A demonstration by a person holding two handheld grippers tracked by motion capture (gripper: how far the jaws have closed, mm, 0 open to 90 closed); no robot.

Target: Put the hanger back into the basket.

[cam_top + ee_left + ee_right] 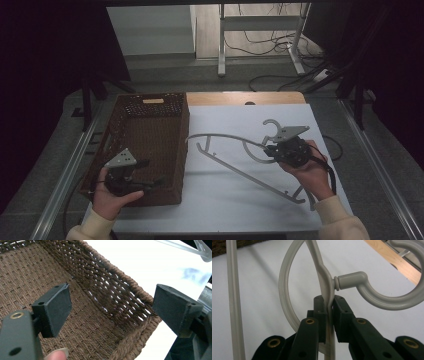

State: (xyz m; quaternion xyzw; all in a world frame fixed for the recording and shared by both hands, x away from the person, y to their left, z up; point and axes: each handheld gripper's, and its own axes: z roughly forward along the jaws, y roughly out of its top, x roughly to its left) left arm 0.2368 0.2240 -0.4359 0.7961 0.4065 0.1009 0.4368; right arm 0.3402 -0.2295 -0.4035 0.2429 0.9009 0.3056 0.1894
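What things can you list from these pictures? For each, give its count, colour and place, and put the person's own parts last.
hanger: one, pale grey plastic, on the white sheet right of the basket, clamped near its hook.
basket: one, brown woven, left side of the table.
white sheet: one, white, covering the table top.
table: one, wooden edge at the far side.
cables: several, dark, on the floor beyond.
left hand-held gripper: one, black, open over the basket's near corner.
right hand-held gripper: one, black, shut on the hanger.
sleeves: two, cream, bottom edge.
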